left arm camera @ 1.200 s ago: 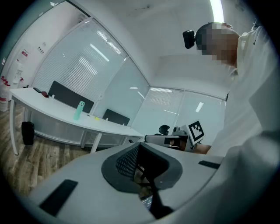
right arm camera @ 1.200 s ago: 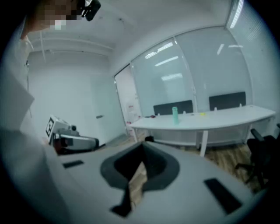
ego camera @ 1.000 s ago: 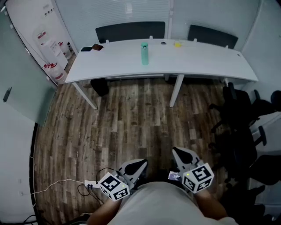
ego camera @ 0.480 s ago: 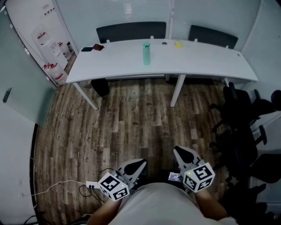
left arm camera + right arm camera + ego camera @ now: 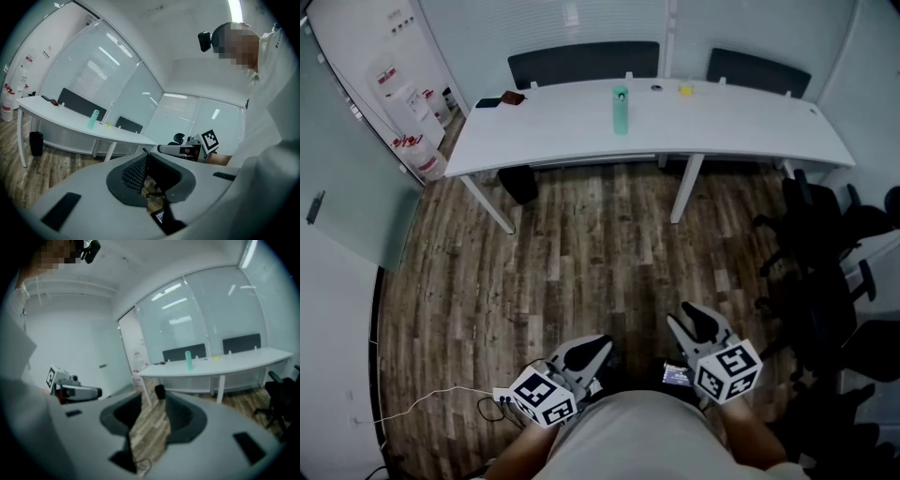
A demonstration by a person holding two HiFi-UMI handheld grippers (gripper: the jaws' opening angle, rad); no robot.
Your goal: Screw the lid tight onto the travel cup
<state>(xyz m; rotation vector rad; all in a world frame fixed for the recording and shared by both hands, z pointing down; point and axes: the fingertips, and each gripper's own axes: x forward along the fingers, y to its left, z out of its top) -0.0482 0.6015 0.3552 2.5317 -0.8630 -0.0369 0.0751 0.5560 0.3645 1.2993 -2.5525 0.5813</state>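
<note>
A mint-green travel cup [image 5: 621, 109] stands upright on the long white table [image 5: 750, 127] across the room, far from both grippers. It also shows small in the left gripper view [image 5: 93, 119] and the right gripper view [image 5: 188, 360]. A small dark round thing [image 5: 656, 88] lies behind the cup; I cannot tell whether it is the lid. My left gripper [image 5: 602, 345] is held low near my body, jaws shut and empty. My right gripper [image 5: 689, 319] is beside it with its jaws opening, only floor showing between them [image 5: 152, 404].
Two dark chairs [image 5: 581, 64] stand behind the table and black office chairs [image 5: 825, 253] crowd the right side. A water dispenser [image 5: 403, 103] is at the left wall. A white cable and power strip [image 5: 492, 394] lie on the wood floor by my feet. A yellow item [image 5: 685, 91] rests on the table.
The right gripper's jaws have parted from shut. Both grippers stay low near my body, and the head view has shifted slightly so the table sits a little further right.
</note>
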